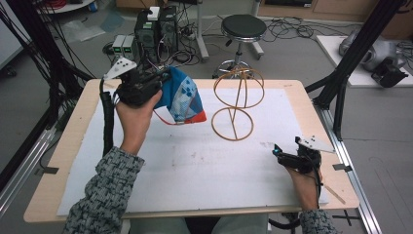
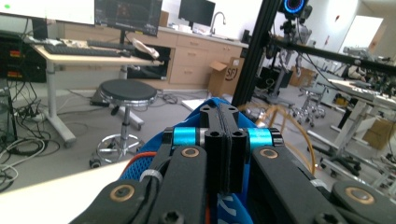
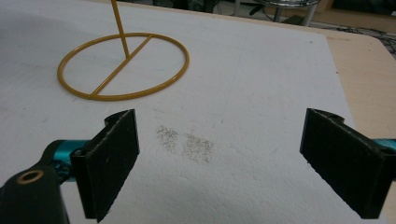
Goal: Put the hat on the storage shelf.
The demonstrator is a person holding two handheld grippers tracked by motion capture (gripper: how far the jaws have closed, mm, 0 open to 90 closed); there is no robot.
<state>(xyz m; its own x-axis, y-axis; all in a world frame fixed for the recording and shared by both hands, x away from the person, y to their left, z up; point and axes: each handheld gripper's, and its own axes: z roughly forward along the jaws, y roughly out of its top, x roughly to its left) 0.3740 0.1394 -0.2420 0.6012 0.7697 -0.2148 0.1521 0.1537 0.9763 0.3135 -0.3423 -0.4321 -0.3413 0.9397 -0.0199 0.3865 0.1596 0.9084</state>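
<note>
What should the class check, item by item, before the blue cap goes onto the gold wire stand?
1. Left tool shut on the cap: ok.
2. Cap lifted off the white mat: ok.
3. Wire stand upright, base ring flat: ok.
4. Right tool open, holding nothing: ok.
5. Right tool apart from the stand: ok.
6. Cap opening facing the stand's top: cannot tell.

Your blue cloth bag (image 1: 181,95), patterned in white with an orange corner and orange cord, hangs clear of the worktop at the far left. It droops to the right, just left of the gold wire stand (image 1: 237,103), not touching it.
</note>
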